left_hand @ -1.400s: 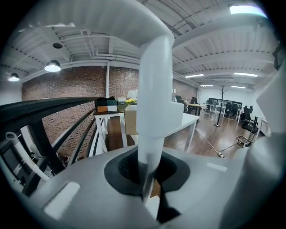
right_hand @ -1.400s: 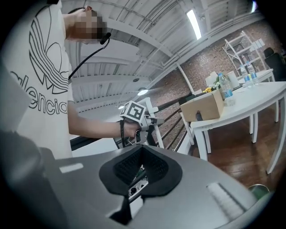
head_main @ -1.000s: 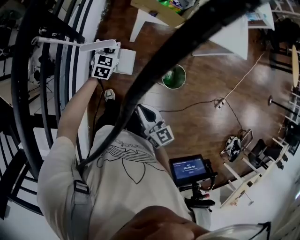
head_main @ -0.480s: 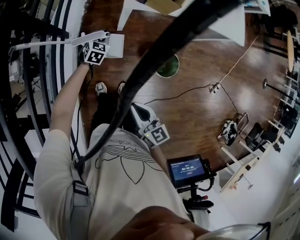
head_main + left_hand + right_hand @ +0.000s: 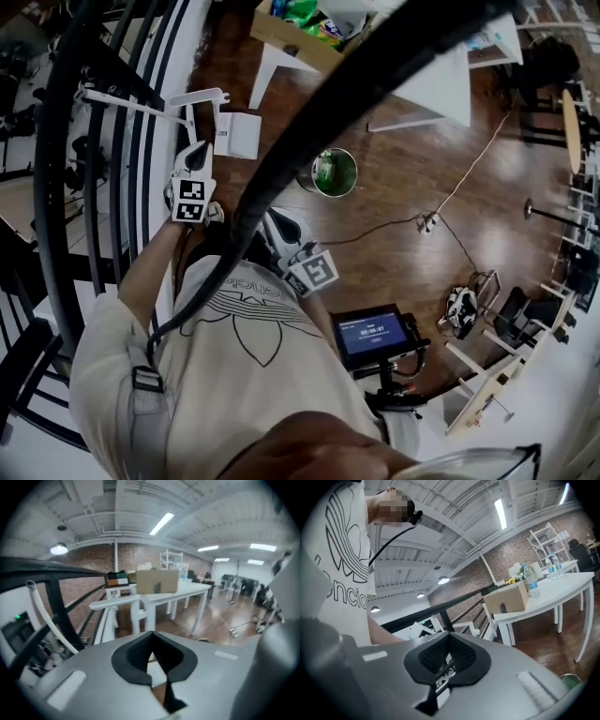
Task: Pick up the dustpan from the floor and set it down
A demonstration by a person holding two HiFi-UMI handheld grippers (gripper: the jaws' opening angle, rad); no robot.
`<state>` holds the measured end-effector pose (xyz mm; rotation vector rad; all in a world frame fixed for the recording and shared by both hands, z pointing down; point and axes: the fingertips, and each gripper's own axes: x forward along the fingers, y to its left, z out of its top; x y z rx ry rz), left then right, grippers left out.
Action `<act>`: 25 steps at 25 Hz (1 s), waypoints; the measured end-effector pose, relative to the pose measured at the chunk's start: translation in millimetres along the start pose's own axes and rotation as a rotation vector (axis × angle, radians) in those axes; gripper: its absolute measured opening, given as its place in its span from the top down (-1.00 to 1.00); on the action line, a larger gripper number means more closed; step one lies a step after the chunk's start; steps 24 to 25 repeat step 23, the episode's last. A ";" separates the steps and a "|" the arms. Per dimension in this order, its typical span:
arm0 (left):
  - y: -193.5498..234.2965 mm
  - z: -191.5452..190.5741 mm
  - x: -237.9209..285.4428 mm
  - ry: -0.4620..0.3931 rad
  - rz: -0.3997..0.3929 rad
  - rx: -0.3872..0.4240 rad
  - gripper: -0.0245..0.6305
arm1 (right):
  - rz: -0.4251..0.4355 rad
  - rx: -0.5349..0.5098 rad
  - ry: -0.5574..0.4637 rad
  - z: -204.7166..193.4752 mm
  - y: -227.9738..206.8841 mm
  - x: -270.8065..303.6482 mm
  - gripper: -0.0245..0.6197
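Note:
The white dustpan [image 5: 237, 134] rests on the wooden floor beside the black railing, and its long white handle [image 5: 199, 97] reaches left across the bars. My left gripper [image 5: 197, 156] hangs a little short of that handle and does not touch it. Its jaws are shut with nothing between them [image 5: 160, 679]. My right gripper [image 5: 281, 220] is held low in front of the person's body, well away from the dustpan. Its pads also meet with nothing between them [image 5: 440, 674]. In the two gripper views I cannot make out the dustpan.
A black stair railing [image 5: 141, 56] runs along the left. A round bin with a green liner [image 5: 333, 173] stands to the right of the dustpan. A white table [image 5: 427, 84] carries a cardboard box [image 5: 295, 33]. A cable [image 5: 412, 220] trails over the floor.
My left gripper has come off the dustpan's handle and drawn back toward the person. The dustpan stays by the railing. The right gripper has barely shifted.

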<state>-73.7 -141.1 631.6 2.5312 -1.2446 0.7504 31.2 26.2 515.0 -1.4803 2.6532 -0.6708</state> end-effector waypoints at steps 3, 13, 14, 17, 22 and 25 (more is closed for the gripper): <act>-63.7 32.4 -68.6 -0.092 -0.269 -0.148 0.86 | 0.054 -0.053 -0.052 26.7 12.7 4.2 0.92; -101.3 62.2 -152.1 -0.290 -0.255 -0.284 0.86 | 0.206 -0.137 -0.043 37.6 52.1 23.8 0.92; -101.8 57.6 -155.3 -0.292 -0.248 -0.262 0.86 | 0.219 -0.138 -0.044 39.5 53.0 26.2 0.92; -103.1 53.8 -165.3 -0.296 -0.238 -0.196 0.86 | 0.251 -0.132 -0.034 40.5 56.8 27.9 0.92; -108.0 85.6 -181.8 -0.322 -0.256 -0.180 0.86 | 0.286 -0.184 -0.016 38.1 69.7 18.9 0.92; -109.1 95.5 -184.5 -0.328 -0.262 -0.190 0.86 | 0.291 -0.198 -0.019 39.4 70.5 19.1 0.92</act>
